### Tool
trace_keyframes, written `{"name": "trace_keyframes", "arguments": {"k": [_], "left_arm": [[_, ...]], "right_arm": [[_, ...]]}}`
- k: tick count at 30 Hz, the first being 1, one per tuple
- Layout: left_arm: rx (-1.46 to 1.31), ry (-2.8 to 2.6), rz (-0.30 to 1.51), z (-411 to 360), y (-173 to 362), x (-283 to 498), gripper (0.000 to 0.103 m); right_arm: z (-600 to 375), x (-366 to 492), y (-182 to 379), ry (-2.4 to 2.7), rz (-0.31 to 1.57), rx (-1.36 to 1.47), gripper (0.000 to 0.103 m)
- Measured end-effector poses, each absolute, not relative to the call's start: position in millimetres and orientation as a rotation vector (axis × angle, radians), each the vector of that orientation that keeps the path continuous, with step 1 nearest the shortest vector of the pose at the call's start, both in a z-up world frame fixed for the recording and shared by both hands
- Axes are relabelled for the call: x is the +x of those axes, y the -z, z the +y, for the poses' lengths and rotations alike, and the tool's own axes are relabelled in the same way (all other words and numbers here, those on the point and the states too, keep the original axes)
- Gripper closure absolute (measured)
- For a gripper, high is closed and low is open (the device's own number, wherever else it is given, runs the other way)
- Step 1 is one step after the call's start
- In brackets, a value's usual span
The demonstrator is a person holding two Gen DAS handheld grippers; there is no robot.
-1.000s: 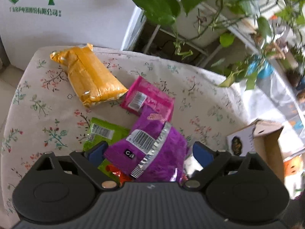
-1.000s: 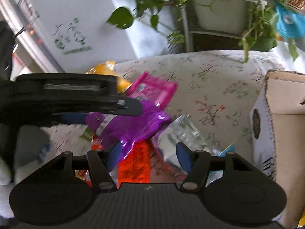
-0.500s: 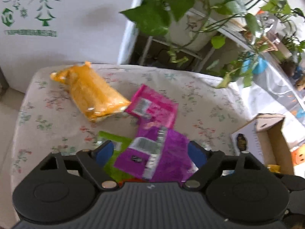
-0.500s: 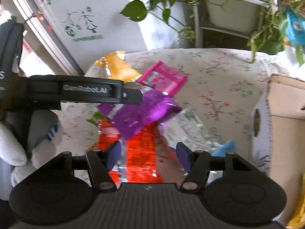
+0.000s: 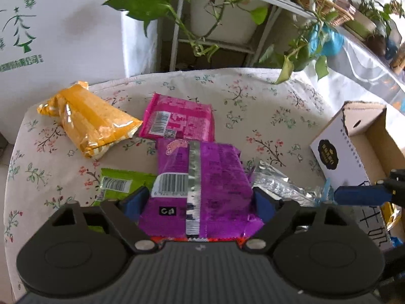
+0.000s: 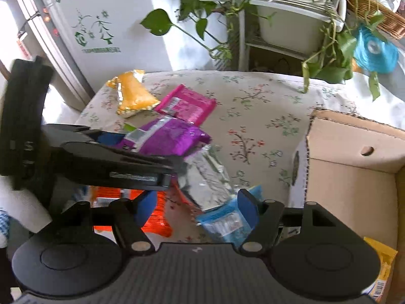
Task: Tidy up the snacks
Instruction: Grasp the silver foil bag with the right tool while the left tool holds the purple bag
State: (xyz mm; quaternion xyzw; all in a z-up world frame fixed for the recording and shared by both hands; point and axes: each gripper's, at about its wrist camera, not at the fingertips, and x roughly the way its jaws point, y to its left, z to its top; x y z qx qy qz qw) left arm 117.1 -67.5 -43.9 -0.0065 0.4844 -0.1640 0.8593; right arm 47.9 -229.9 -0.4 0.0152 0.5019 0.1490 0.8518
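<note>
Nearest to us, our left gripper (image 5: 198, 200) has the purple snack bag (image 5: 202, 185) between its blue pads; the jaws are closing on it, and each pad sits right at a side of the bag, though we cannot tell if they press it yet. Under the purple bag's near end we see an orange-red packet (image 6: 154, 212), and at its left a green packet (image 5: 119, 182) with a barcode.

Our right gripper (image 6: 195, 205) hangs over the near part of the bench (image 6: 253, 116), its jaws opening and clamped on nothing. Between them lie the lower end of a clear, silvery wrapper (image 6: 210, 177) and a light blue packet (image 6: 222, 220), which sits just beside the right pad. In the right wrist view the left gripper's black body crosses in front of the purple bag.

At the right edge of the bench stands an open cardboard box (image 6: 354, 177); a yellow packet (image 6: 382, 266) shows at its near corner.

Farther along the floral cloth, a pink packet (image 5: 177, 121) lies flat just beyond the purple bag, touching its far end. Toward the far left corner an orange bag (image 5: 88, 121) lies tilted, its tip near the pink one.

Beyond the far edge, leafy plants (image 5: 222, 12) trail from a white rack, beside a white panel with green printing (image 5: 20, 40)
</note>
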Motion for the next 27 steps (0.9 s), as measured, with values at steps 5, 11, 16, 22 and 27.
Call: {"name": "trace_keyframes", "arguments": {"k": [5, 11, 16, 22, 27], "left_arm": [[-0.060, 0.317, 1.008, -46.1, 31.0, 118.5, 0.027], [-0.077, 0.318, 1.046, -16.8, 20.3, 109.8, 0.028], [-0.039, 0.334, 1.075, 2.9, 16.4, 99.5, 0.028], [0.011, 0.366, 1.110, 12.2, 21.7, 91.1, 0.025], [-0.005, 0.363, 1.082, 15.4, 24.3, 92.6, 0.022]], "right_arm": [[-226.7, 51.9, 6.9, -0.290, 1.062, 0.033, 0.027], [-213.2, 59.4, 15.0, -0.276, 1.050, -0.036, 0.026], [-206.6, 66.9, 21.0, -0.259, 1.031, -0.074, 0.024], [-198.0, 76.6, 27.9, -0.277, 0.980, -0.117, 0.016], [-192.6, 85.0, 36.8, -0.322, 1.018, -0.099, 0.020]]}}
